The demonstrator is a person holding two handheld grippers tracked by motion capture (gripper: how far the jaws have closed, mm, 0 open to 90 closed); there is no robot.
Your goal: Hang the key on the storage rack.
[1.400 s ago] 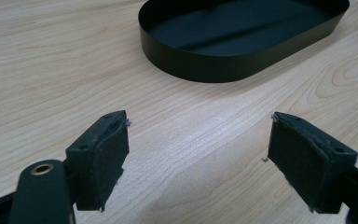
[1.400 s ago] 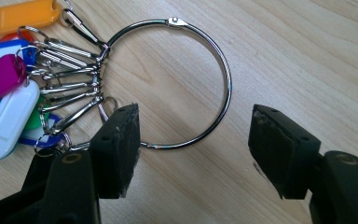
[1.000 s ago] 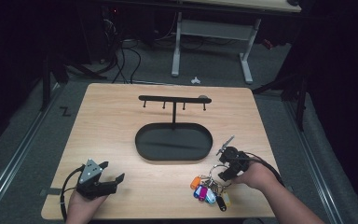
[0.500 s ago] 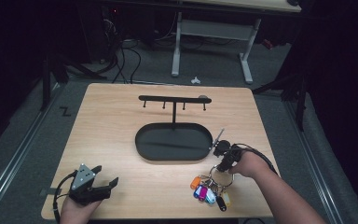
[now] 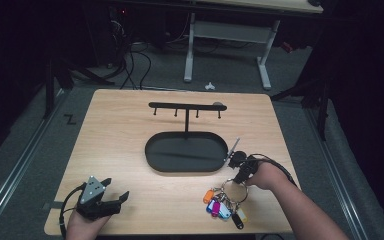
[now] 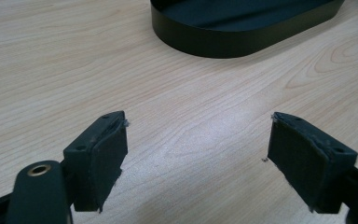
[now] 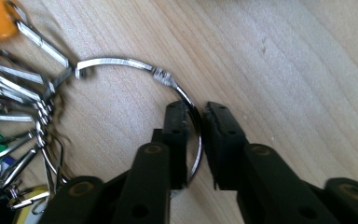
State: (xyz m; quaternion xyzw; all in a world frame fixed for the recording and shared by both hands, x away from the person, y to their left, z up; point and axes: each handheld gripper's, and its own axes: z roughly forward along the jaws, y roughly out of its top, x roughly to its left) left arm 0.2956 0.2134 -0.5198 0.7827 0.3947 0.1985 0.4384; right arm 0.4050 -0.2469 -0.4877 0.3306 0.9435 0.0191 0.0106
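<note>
Pinching the thin wire of a large metal key ring [image 7: 186, 105], the right gripper [image 7: 196, 116] has just been closing on it at the desk's [image 5: 130, 125] near right. Judged light, stiff and slippery, its coloured tags [image 5: 223, 207] will likely dangle and swing. Left gripper [image 6: 196, 149] gapes wide, empty.

Pale wooden rectangular table [image 5: 120, 125], lit brightly in a dark room. Grey carpeted floor [image 5: 40, 135] around the table. Beyond the table's far edge: white metal-legged desk [image 5: 227, 35], tangled black cables [image 5: 130, 60] left of the desk.
</note>
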